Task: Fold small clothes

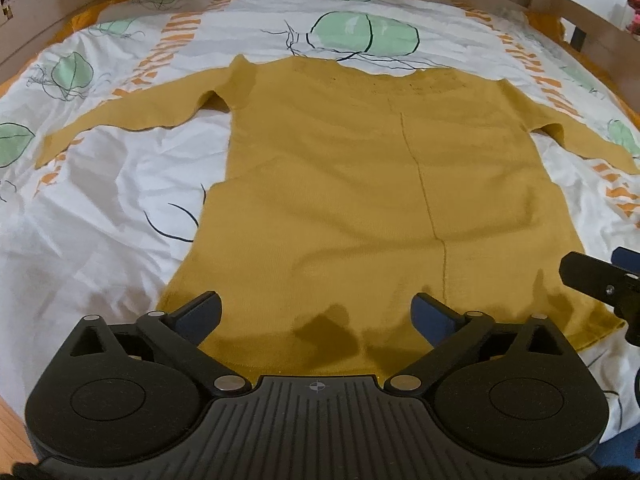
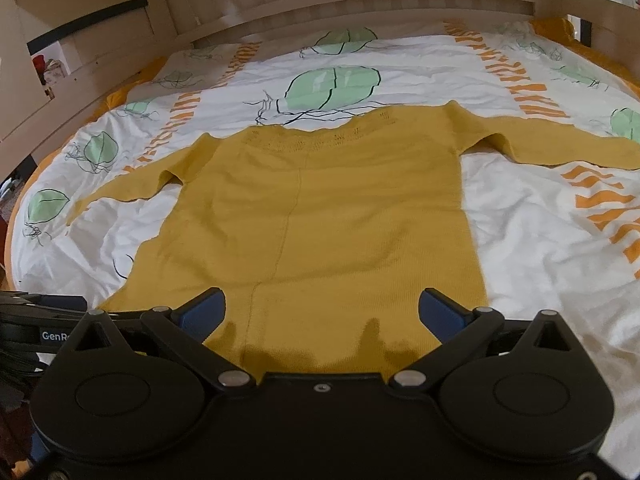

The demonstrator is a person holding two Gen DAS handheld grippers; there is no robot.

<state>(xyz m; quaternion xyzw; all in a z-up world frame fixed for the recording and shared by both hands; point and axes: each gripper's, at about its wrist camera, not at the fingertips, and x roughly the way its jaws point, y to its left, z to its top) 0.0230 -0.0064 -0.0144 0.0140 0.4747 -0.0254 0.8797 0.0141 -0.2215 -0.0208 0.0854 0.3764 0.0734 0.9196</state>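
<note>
On the bed's leaf-printed white sheet (image 1: 112,208) lies a mustard-yellow knit sweater (image 1: 340,184), flat, sleeves outspread; left tongs (image 1: 316,312) and right tongs (image 2: 322,312) both spread over its hem

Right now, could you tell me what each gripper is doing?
Left gripper: open, holding nothing, over the sweater hem.
Right gripper: open, holding nothing.

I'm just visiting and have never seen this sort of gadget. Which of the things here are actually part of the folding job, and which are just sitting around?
Part of the job:
- mustard-yellow long-sleeved sweater, spread flat, sleeves out
- left gripper, open, at the hem
- right gripper, open, at the hem

Just there:
- leaf-patterned bedsheet under the sweater
- wooden headboard behind
</note>
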